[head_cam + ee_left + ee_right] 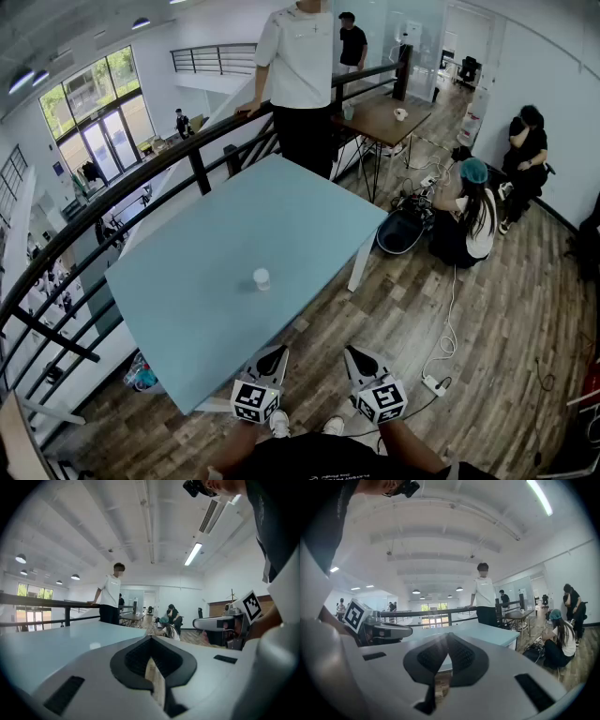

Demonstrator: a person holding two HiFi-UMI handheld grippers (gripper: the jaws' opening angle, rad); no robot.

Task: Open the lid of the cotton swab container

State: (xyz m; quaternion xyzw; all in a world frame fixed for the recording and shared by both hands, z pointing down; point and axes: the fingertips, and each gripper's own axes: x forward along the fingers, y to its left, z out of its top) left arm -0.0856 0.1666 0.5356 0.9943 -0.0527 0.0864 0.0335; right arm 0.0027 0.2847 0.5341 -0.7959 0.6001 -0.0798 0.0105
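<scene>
Cotton swab container (262,278): a small white cylinder that stood upright by itself near the middle of the frame in the head view, on the light blue rectangular table (309,211). It was too small for its lid to be made out.

Left gripper (276,353): it lay at the lower centre of the head view, over the table's near corner. It was well apart from the container and pointed roughly level toward it. In the left gripper view its dark ribbed jaws were pressed together with nothing between them (151,639).

Right gripper (354,355): it sat just to the right of the left one, off the table edge and above the wooden plank floor (487,328). Its jaws were likewise pressed together and held nothing (446,638). Each gripper carried a white marker cube (255,399) at its rear, close to the bottom edge.

Surroundings: a black metal railing (141,183) ran diagonally behind the table from lower left to upper right. A person in a white shirt (298,66) stood at the top centre with one hand on it. A small brown table (380,120) stood to the upper right. At the right, a person in a teal cap (469,211) sat on the floor.
</scene>
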